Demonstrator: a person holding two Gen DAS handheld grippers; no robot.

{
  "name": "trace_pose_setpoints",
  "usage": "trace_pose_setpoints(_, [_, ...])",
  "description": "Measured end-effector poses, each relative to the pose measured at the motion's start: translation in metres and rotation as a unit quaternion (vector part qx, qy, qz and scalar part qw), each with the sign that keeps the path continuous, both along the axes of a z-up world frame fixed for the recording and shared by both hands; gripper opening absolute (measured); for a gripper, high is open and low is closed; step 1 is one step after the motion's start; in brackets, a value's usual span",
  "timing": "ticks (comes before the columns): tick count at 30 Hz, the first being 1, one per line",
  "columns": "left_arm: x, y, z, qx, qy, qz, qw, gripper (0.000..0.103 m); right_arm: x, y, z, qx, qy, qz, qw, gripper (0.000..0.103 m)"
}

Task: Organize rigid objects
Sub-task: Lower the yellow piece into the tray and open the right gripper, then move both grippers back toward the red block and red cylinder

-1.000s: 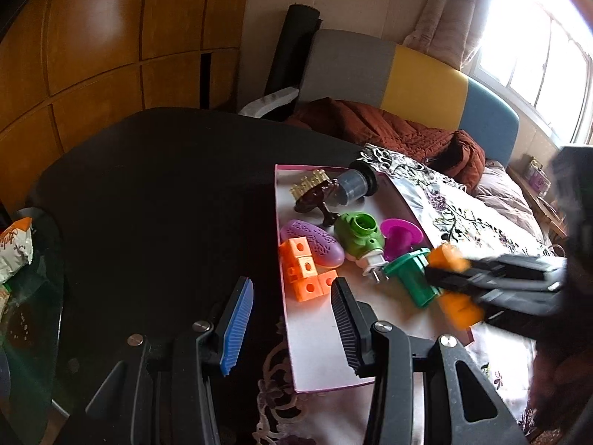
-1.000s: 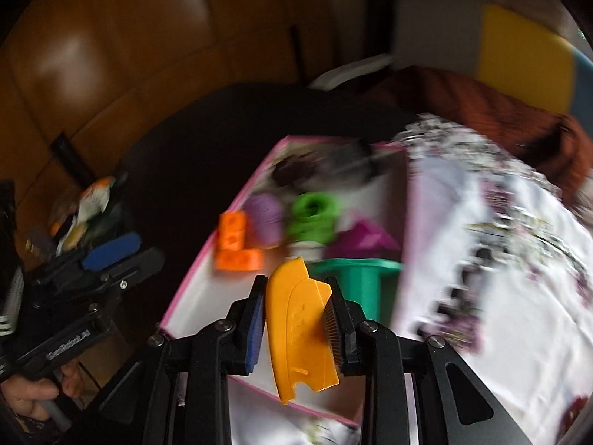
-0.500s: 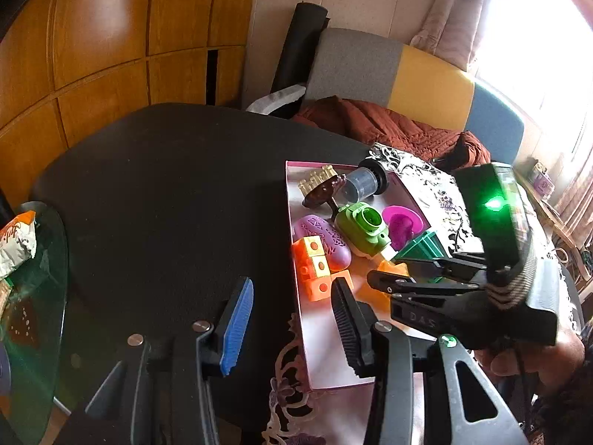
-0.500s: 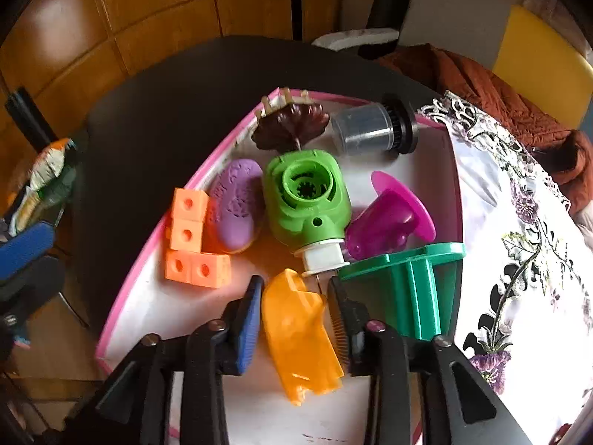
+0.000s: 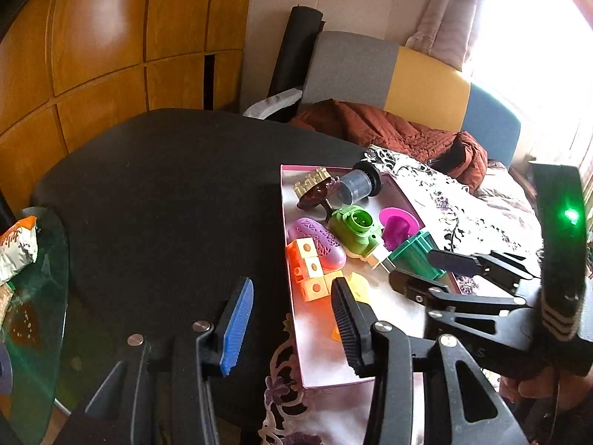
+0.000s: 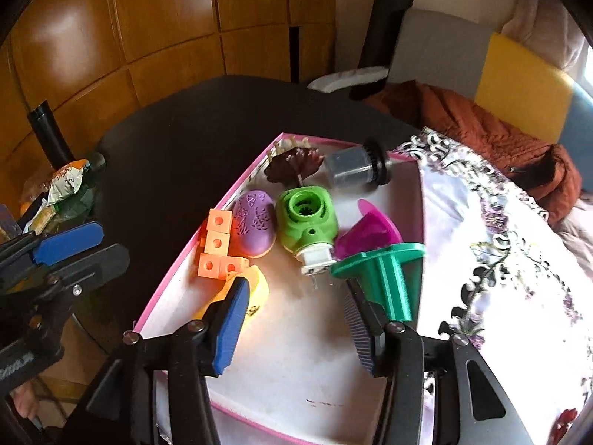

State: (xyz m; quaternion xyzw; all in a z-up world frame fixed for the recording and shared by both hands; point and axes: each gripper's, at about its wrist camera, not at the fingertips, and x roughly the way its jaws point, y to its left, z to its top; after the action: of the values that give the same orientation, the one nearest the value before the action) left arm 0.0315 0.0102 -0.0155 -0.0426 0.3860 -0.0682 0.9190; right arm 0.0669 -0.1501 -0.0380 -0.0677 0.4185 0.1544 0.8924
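A pink-rimmed white tray [image 6: 174, 285] [image 5: 318, 363] holds several toys: orange blocks [image 6: 217, 246] [image 5: 309, 269], a purple oval [image 6: 254, 226], a green plug-like piece [image 6: 307, 220], a magenta cup [image 6: 370, 231], a teal spool [image 6: 385, 278], a brown piece [image 6: 294, 163] and a grey canister [image 6: 350, 172]. A yellow-orange piece [image 6: 254, 291] [image 5: 357, 285] lies on the tray beside the orange blocks. My right gripper [image 6: 292, 320] is open and empty above the tray's near part. My left gripper [image 5: 291, 320] is open and empty over the black table [image 5: 166, 193], left of the tray.
A patterned cloth [image 6: 500, 244] lies under and right of the tray. A glass side table with snack packets [image 5: 18, 244] stands at the left. A sofa with a rust blanket [image 5: 389, 133] is behind.
My right gripper moved over the tray, lowered the yellow-orange piece beside the orange blocks, opened and let it go. The left gripper stayed open, shifting slightly.
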Motion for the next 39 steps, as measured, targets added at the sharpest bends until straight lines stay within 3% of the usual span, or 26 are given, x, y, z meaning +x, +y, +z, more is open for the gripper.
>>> trace_pose_setpoints(13, [-0.006,-0.017,0.005,0.018,-0.011,-0.022,0.9995,0.044,-0.027,-0.035,0.021,-0.011,-0.05,-0.037,0.998,0.076])
trace_pose_setpoints(20, [-0.009,-0.03,0.007,0.026,-0.015,-0.043,0.9986,0.044,-0.035,-0.085,0.025,-0.002,-0.05,-0.094,0.994,0.079])
trace_pose_setpoints(27, [-0.009,-0.048,0.007,0.041,-0.011,-0.068,0.9968,0.044,-0.042,-0.157,0.029,0.0,-0.047,-0.178,0.983,0.082])
trace_pose_setpoints(34, [-0.008,-0.073,0.01,0.04,-0.007,-0.104,0.9937,0.044,-0.061,-0.257,0.038,0.0,-0.053,-0.298,0.953,0.085])
trace_pose_setpoints(37, [-0.007,-0.085,0.01,0.034,-0.001,-0.121,0.9921,0.044,-0.076,-0.311,0.041,0.005,-0.059,-0.376,0.925,0.086])
trace_pose_setpoints(39, [-0.007,-0.095,0.011,0.037,-0.002,-0.136,0.99,0.044,-0.091,-0.35,0.039,0.015,-0.062,-0.439,0.896,0.087])
